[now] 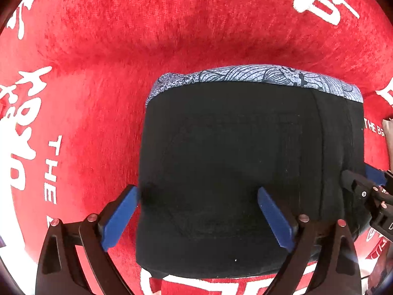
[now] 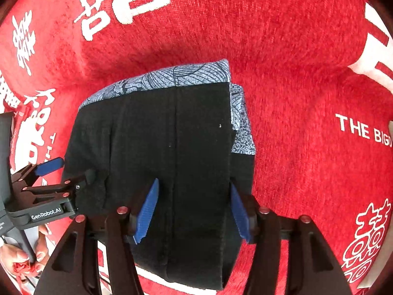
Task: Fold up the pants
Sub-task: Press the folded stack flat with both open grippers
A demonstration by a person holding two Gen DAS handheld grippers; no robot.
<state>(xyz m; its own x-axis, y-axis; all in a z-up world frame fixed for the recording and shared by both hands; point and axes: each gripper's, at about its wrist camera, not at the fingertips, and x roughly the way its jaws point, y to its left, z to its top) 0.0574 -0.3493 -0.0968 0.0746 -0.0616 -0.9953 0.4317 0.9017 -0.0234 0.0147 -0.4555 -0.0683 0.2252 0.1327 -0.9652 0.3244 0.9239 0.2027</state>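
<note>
On the red blanket the black pants lay folded into a compact block, patterned lining at the far edge. The left gripper and right gripper hung over it, fingers spread, grasping nothing. Lifting carelessly could snag and unfold the top layer. Nothing else crowded them.

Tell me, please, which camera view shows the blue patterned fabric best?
The right wrist view: the blue patterned fabric shows along the black folded pants' top and right edges. The left wrist view shows only the top strip.
</note>
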